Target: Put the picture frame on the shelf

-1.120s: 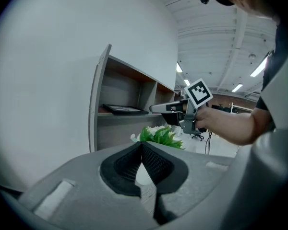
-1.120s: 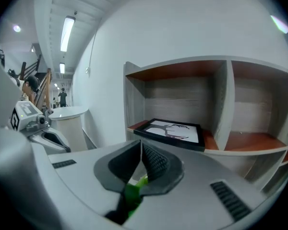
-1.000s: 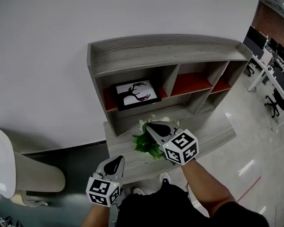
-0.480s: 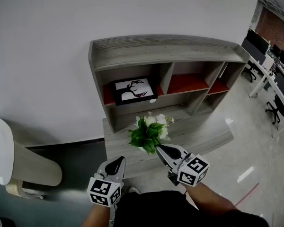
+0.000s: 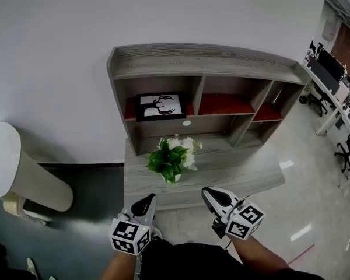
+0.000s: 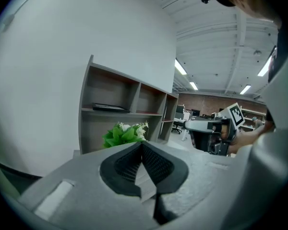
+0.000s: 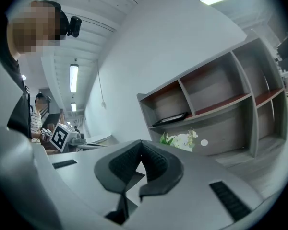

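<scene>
My left tongs (image 5: 144, 200) are shut and empty, low by my body. The picture frame (image 5: 160, 106) lies flat in the leftmost upper compartment of the shelf (image 5: 204, 60), long axis crosswise, ahead of both tongs and nearer the left. Flowers (image 5: 171, 155) stand on the ledge (image 5: 233, 168) below. The right tongs (image 5: 210, 193) are shut and empty. I judge the placement complete.

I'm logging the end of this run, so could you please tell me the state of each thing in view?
Shelf: standing upright.
Frame: lying flat in the shelf's left compartment, not held.
Flowers: upright on the shelf's lower ledge, untouched.
Left gripper: jaws shut, nothing between them.
Right gripper: jaws shut, nothing between them.
</scene>
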Available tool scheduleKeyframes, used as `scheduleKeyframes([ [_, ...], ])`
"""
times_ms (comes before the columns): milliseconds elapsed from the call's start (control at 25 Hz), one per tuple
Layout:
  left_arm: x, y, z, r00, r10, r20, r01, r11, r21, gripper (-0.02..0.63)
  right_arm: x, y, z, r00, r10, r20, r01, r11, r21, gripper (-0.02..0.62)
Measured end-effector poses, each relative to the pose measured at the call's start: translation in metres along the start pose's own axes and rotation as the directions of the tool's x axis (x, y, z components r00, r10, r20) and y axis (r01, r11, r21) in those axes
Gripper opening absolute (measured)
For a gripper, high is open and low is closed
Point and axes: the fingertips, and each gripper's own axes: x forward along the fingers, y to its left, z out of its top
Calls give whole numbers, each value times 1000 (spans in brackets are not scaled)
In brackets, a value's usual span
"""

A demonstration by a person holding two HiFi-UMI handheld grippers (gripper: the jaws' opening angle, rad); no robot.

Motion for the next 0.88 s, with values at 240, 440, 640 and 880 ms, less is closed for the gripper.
scheduleKeyframes([
  [240,-9,-52,-11,1000,28,-12,-28,1000,-1,9,-45,10,-16,998,51,-33,-52,998,-24,14],
  [440,-20,-82,-21,998,57,-16,-57,998,0,9,-72,12,-25,996,80,-46,-82,996,-45,14],
  [640,-34,-105,-36,996,85,-30,-85,996,-3,9,-94,11,-33,993,117,-25,-116,993,38,14],
  [880,-42,-108,-43,994,97,-50,-97,995,-1,9,-93,17,-41,991,113,-76,-113,994,-4,14],
])
